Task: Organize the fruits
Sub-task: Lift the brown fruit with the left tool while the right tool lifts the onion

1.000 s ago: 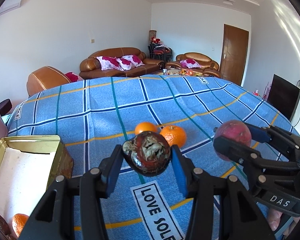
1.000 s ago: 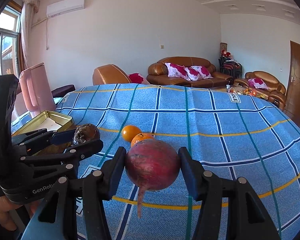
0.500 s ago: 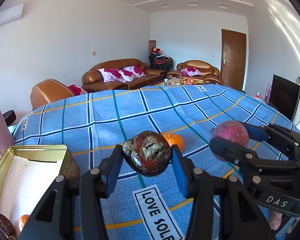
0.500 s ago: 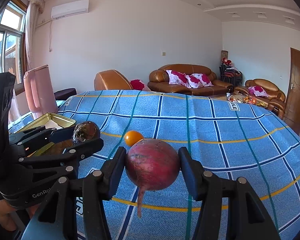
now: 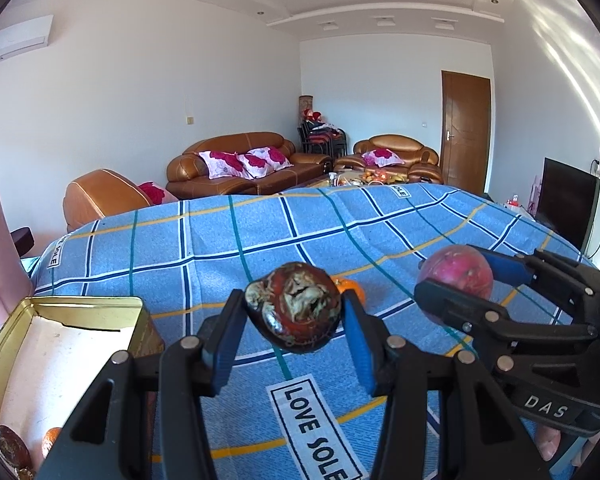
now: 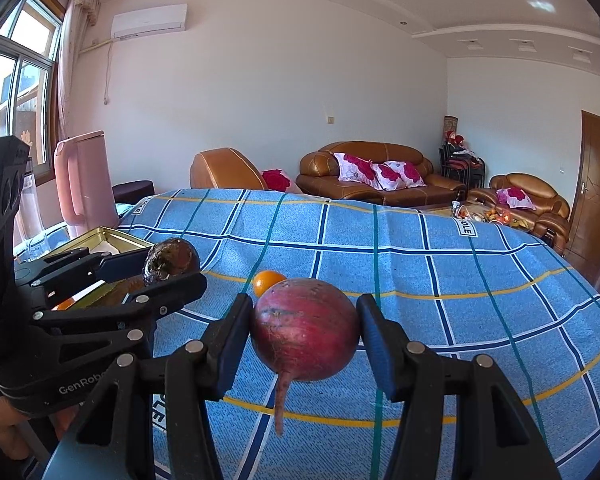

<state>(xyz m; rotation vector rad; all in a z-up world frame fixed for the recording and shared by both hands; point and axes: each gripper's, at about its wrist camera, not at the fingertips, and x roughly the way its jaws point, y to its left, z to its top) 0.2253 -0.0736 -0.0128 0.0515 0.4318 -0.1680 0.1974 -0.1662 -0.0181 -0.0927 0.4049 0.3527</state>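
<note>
Left gripper (image 5: 294,316): jaws clamped on a dark fruit (image 5: 293,311), which is held clear above the cloth; both blue pads are pressed to its sides.
Dark fruit, appearance: roundish, glossy brown-red skin, blotched with pale tan, wrinkled and cracked on the face turned to the left wrist camera. Kind cannot be told.
Right gripper (image 6: 306,330): jaws clamped on a red root (image 6: 305,328), carried in the air over the near part of the table.
Red root, appearance: round, dull purple-red, faint lengthwise streaks, a thin tail hanging straight down from its underside.
Relative position: the two grippers are held side by side, dark fruit to the left, red root to the right, apart and not touching.
Orange (image 6: 267,282): seen resting on the cloth beyond the grippers, partly hidden behind the held items; smooth, bright skin.
Gold tin (image 5: 66,305): open, at the near left of the table; pale lining inside; an orange fruit and a dark brown item are seen in its near corner, cut off by the picture edge.
Tablecloth (image 5: 228,236): blue, checked with white, navy, teal and yellow lines; label reading "LOVE SOLE" noted near the grippers.
Person: a fingertip is seen below the right gripper's body at the lower right of the left wrist view.
</note>
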